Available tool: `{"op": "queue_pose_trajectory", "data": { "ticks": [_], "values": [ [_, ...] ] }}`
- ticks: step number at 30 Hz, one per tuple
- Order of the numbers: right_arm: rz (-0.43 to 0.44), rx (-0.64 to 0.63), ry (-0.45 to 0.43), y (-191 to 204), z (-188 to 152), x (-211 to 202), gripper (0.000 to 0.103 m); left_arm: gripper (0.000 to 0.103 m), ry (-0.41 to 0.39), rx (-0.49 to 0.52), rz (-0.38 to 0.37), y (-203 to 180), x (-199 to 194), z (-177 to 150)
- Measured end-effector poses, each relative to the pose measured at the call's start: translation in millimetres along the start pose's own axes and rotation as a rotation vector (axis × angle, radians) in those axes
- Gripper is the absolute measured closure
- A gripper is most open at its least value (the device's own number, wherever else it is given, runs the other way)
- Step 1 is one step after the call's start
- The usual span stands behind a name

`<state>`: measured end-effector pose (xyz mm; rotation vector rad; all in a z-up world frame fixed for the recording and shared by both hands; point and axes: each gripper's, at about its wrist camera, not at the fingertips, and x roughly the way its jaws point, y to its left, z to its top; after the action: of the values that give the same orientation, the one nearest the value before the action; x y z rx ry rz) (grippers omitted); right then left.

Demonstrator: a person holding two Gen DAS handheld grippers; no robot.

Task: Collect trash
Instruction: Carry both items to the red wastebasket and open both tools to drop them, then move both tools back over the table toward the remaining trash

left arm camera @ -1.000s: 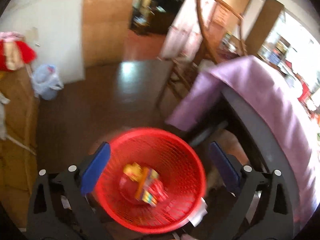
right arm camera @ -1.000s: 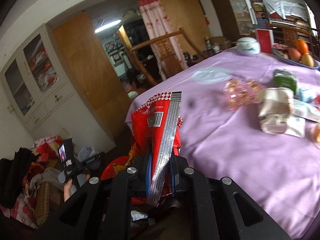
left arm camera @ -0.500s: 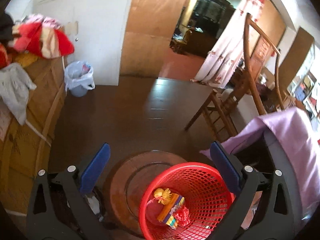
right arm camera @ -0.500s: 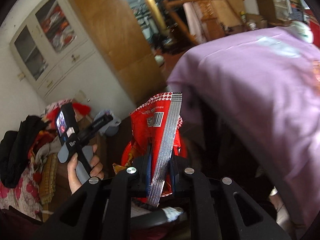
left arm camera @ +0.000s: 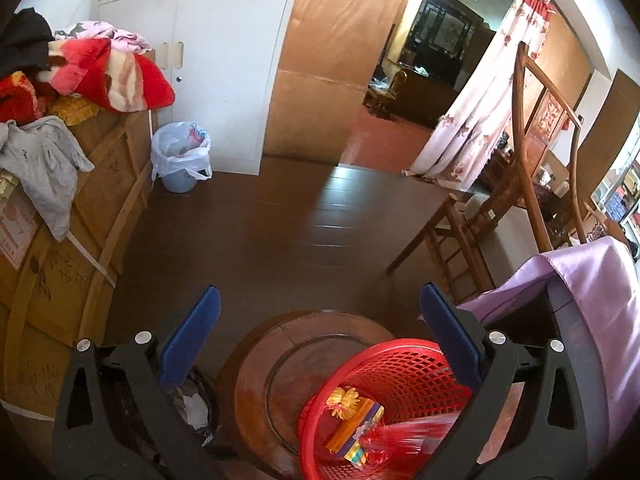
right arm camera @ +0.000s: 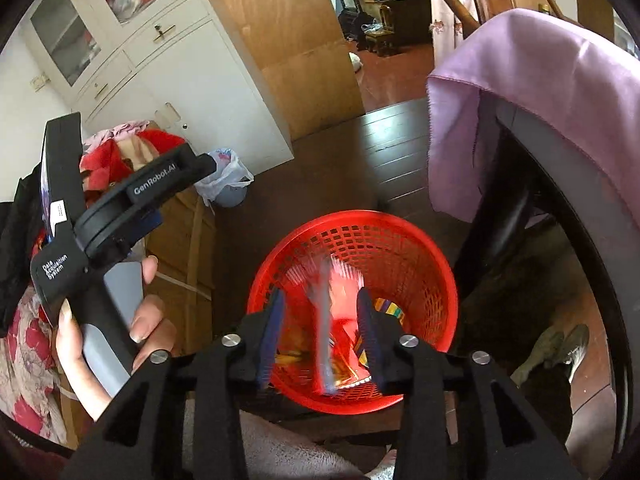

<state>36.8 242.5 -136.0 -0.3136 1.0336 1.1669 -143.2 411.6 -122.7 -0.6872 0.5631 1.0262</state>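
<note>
Now blurred, red-and-silver snack wrapper (right arm camera: 330, 320) over red mesh basket (right arm camera: 404, 240).

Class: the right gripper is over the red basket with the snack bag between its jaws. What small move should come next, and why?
Probably lift the right gripper clear. Its jaws have just been opening, and the snack bag, blurred and apparently falling free, is already over the red basket.

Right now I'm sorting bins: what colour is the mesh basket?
Red; the mesh basket shows best in the right wrist view.
</note>
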Motion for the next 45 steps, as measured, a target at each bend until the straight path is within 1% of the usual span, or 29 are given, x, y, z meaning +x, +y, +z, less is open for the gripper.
{"op": "queue_pose_trajectory", "data": {
  "ticks": [5, 10, 16, 21, 25, 29, 32, 35, 38, 42, 45],
  "values": [
    [-0.017, 0.034, -0.032, -11.3, -3.5, -12.8, 0.061, 0.007, 0.002, -0.033, -0.044, 3.4, -3.3, -1.9],
    [-0.034, 0.069, -0.074, -26.9, -10.8, -33.3, 0.060, 0.007, 0.013, -0.003, -0.053, -6.4, -1.3, -6.6],
    [-0.085, 0.105, -0.160, -38.2, -15.2, -73.8, 0.055, 0.007, 0.028, 0.014, -0.113, -17.5, -2.4, -13.9],
    [-0.139, 0.139, -0.252, -47.2, -25.8, -115.6, 0.049, 0.007, 0.020, 0.074, -0.135, -35.6, -6.5, -24.3],
    [-0.193, 0.166, -0.328, -57.1, -43.6, -153.7, 0.046, 0.007, 0.021, 0.116, -0.162, -49.1, -8.3, -33.5],
    [-0.275, 0.216, -0.414, -76.2, -68.5, -200.0, 0.041, 0.007, -0.003, 0.190, -0.162, -65.9, -14.8, -44.9],
    [-0.352, 0.275, -0.478, -96.2, -95.2, -239.8, 0.038, 0.007, -0.010, 0.245, -0.193, -78.4, -21.9, -54.4],
    [-0.446, 0.347, -0.528, -120.3, -125.7, -277.1, 0.035, 0.007, 0.010, 0.301, -0.244, -95.9, -28.5, -67.2],
    [-0.538, 0.424, -0.561, -148.4, -158.4, -310.1, 0.030, 0.007, 0.043, 0.365, -0.302, -115.9, -39.5, -85.2],
    [-0.619, 0.518, -0.586, -188.0, -197.7, -341.8, 0.029, 0.007, 0.061, 0.466, -0.368, -142.4, -63.1, -106.5],
    [-0.672, 0.563, -0.589, -216.7, -218.5, -360.7, 0.028, 0.007, 0.096, 0.522, -0.428, -161.5, -77.4, -118.2]
  ]
}}
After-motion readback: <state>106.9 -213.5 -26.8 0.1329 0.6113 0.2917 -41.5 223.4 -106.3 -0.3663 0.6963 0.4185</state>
